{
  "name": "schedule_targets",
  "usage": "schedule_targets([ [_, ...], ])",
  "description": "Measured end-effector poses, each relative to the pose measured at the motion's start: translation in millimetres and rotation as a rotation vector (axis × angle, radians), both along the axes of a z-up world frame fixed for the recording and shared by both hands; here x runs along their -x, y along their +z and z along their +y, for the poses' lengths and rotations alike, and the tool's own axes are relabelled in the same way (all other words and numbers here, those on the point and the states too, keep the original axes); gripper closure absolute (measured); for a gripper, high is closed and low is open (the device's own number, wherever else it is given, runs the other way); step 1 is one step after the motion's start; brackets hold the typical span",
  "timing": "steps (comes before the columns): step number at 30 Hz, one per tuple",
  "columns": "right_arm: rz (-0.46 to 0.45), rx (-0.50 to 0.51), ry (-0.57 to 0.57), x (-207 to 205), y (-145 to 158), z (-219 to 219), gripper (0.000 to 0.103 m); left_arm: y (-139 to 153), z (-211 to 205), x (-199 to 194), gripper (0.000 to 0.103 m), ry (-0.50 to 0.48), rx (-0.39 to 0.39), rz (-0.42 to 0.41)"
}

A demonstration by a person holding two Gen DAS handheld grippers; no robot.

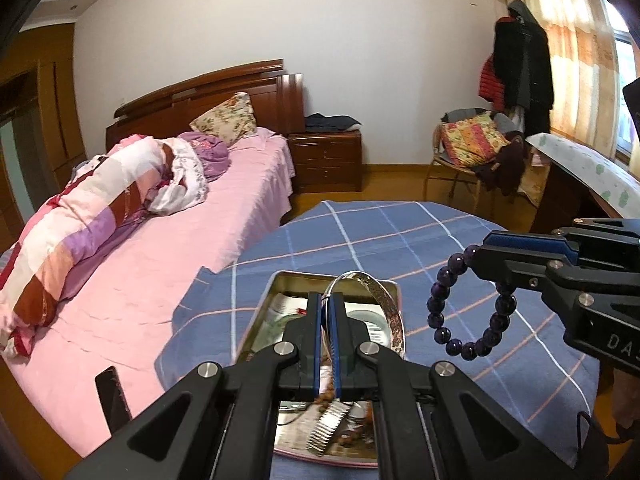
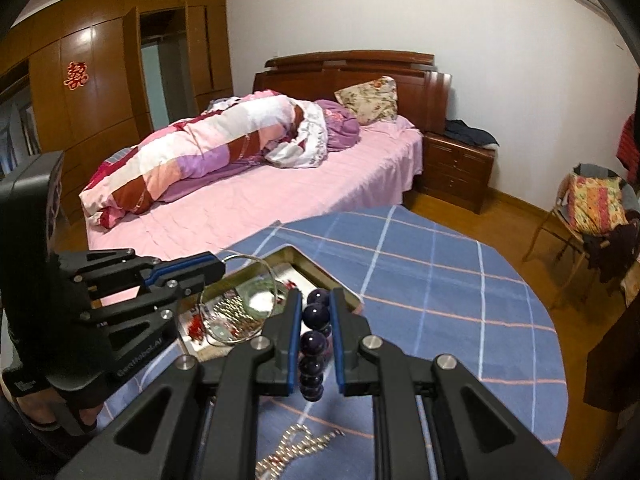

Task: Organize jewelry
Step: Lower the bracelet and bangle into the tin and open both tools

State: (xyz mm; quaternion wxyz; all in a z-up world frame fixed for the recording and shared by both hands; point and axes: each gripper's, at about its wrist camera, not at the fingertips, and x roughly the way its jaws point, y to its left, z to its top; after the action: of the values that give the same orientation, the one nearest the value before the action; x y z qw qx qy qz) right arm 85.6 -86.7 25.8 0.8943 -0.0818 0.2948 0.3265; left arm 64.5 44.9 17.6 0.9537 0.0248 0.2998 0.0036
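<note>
Round desk [image 1: 400,232] under a blue checked cloth, in a bedroom. Beyond both claws, a bed [image 2: 320,184] with a pink sheet and a rolled striped quilt [image 2: 208,148]; brown wardrobe [image 2: 100,92] along the far wall, left of the bed. Off to the right, a chair [image 1: 460,160] piled with clothes, and coats hanging by the curtain [image 1: 568,40]. Right under the left claw [image 1: 329,300], an open metal tin [image 1: 260,320] sitting on the cloth with bits of jewelry inside. Left claw clenched on a silver bangle [image 1: 384,296], the ring standing up from between the tips and curving off to the right, above the tin. Right claw [image 2: 316,300] clenched on a dark purple bead bracelet [image 2: 314,340], a row of beads pinched between the blue pads, the rest of the loop hanging down in the air. Below the right claw, near its base, a silver bead chain [image 2: 296,448] lying on the cloth. Both claws side by side, tilted down toward the desk, apart from each other. Gloved hand [image 2: 52,400] gripping the handle of the left claw.
</note>
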Motion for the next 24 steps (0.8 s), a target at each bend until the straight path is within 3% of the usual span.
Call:
schedule_targets([
  [10, 0.004, 0.011, 0.052, -7, -4, 31, 0.087, -9, 36, -7, 0.1, 0.085, -0.008, 0.02],
  [24, 0.025, 0.036, 0.057, -31, -21, 58, 0.087, -38, 46, -37, 0.1, 0.129, -0.011, 0.09],
])
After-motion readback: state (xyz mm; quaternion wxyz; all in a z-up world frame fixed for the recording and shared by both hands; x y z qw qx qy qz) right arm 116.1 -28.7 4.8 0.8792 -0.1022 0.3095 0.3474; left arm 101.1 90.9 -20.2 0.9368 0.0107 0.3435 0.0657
